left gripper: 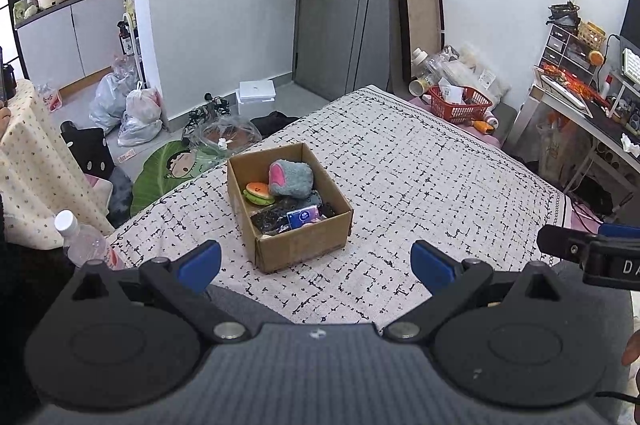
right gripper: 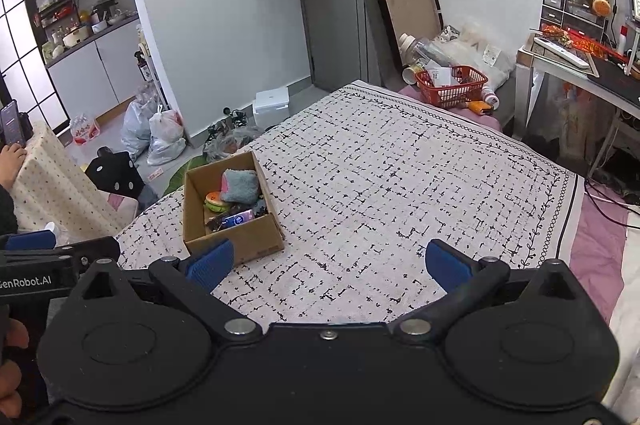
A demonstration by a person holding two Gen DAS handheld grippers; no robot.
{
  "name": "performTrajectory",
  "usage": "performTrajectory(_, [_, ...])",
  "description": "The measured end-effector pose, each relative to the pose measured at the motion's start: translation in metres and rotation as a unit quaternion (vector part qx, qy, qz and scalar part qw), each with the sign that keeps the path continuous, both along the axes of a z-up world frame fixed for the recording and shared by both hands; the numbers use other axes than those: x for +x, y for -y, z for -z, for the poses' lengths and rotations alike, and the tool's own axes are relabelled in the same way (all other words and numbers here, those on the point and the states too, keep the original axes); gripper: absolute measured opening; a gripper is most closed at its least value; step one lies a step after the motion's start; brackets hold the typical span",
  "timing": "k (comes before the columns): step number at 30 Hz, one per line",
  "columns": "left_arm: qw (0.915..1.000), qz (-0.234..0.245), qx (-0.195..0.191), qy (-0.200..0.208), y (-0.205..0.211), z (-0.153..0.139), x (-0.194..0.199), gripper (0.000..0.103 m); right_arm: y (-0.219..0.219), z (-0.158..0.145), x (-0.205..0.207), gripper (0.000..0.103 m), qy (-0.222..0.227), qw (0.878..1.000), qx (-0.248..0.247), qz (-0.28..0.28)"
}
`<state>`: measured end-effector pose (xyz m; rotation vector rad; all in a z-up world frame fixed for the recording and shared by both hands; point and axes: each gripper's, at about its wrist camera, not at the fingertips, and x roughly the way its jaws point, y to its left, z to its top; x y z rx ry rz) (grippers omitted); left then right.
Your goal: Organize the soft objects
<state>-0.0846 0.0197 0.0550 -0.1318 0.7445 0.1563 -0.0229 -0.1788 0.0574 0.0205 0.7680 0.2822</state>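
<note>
Hovering over the near edge of the black-and-white patterned bedspread (left gripper: 400, 161), the left gripper (left gripper: 316, 261) and right gripper (right gripper: 328, 261) gape empty; farther on, near the bedspread's left edge, the brown cardboard box (left gripper: 304, 245) already holds the grey-pink plush (left gripper: 290, 177), burger toy (left gripper: 259, 193) and blue tissue pack (left gripper: 303, 217), so sorting looks finished

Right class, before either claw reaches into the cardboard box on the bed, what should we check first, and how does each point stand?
1. Left claw open and empty: ok.
2. Right claw open and empty: ok.
3. Cardboard box upright, flaps open: ok.
4. Grey plush on top, reachable: ok.
5. Burger toy free of the plush: not ok, they touch.
6. What lies beneath the blue tissue pack: cannot tell.
</note>
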Motion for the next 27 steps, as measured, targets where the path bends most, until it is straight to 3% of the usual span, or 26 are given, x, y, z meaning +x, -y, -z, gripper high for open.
performTrajectory(27, [1.0000,-0.002,0.000,-0.004,-0.0014,-0.0022,0.0007,0.100,-0.0013,0.0013,0.0028,0.103,-0.002,1.000,-0.001,-0.003])
